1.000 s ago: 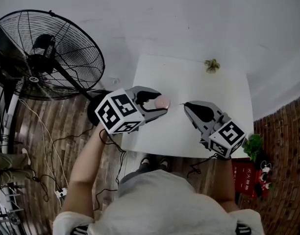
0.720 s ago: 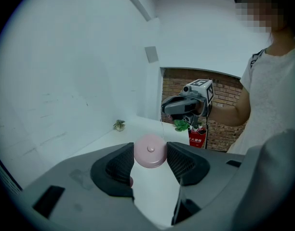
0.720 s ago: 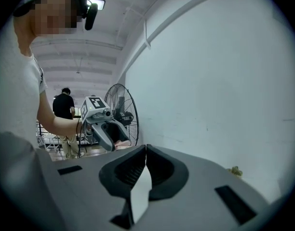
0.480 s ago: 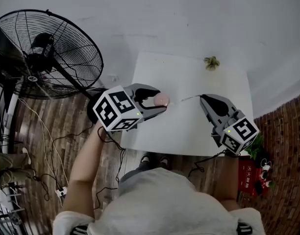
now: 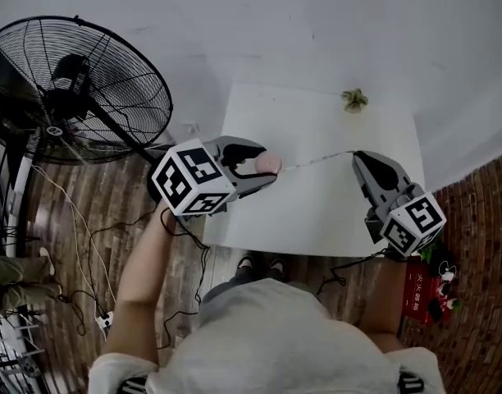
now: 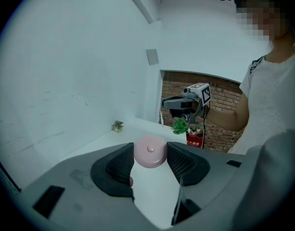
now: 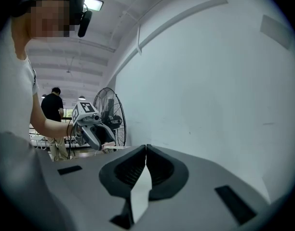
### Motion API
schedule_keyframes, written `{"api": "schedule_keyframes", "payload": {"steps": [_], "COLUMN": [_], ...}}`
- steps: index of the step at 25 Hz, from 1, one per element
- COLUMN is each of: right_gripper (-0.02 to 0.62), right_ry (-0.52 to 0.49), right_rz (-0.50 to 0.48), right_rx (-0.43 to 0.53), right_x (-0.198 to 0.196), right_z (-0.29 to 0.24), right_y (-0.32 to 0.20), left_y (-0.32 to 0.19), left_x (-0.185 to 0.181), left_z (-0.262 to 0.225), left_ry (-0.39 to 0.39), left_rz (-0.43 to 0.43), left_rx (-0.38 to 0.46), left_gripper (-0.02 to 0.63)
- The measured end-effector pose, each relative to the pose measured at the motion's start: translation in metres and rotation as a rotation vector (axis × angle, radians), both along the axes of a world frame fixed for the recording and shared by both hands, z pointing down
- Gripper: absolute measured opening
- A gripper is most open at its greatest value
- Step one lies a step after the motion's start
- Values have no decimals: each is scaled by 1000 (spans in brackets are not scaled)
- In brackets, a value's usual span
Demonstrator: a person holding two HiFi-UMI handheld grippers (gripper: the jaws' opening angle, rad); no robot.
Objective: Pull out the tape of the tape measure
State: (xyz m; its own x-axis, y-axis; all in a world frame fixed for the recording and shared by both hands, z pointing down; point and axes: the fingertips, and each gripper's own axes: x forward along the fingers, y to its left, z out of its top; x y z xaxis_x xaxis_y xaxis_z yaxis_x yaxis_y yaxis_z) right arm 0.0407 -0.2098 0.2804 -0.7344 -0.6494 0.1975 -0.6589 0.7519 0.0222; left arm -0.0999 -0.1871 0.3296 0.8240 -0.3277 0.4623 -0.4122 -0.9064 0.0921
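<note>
My left gripper clamps the pink tape measure; right gripper, arm held wide, pinches the tape stretched between them

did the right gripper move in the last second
Yes. The right gripper, pinching the tape, has slid right across the table toward its right edge, away from the pink tape measure.

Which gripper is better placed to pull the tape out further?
Right. The right gripper has its jaws shut on the end of the tape, which runs back to the pink tape measure, so it can probably just move away. The left gripper clamps the tape measure itself, serving as anchor.
</note>
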Motion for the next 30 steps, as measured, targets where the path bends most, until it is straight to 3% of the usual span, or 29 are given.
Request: {"api": "schedule_keyframes", "payload": {"steps": [16,21,30], "right_gripper": [8,8,8], "right_ry": [-19,-61,-87], "right_rz": [21,46,97], "right_rx": [-58,-125,-262], "right_x": [6,13,32], "right_z": [25,53,122], "right_y": [-5,-18,-54], "left_y": [-6,-14,-46], "left_x": [7,12,30], "left_z": [21,42,105], "left_ry": [-29,-33,-136], "left_rz": [10,-7,-7], "left_rx": [-43,-97,-157], "left_gripper": [213,213,213]}}
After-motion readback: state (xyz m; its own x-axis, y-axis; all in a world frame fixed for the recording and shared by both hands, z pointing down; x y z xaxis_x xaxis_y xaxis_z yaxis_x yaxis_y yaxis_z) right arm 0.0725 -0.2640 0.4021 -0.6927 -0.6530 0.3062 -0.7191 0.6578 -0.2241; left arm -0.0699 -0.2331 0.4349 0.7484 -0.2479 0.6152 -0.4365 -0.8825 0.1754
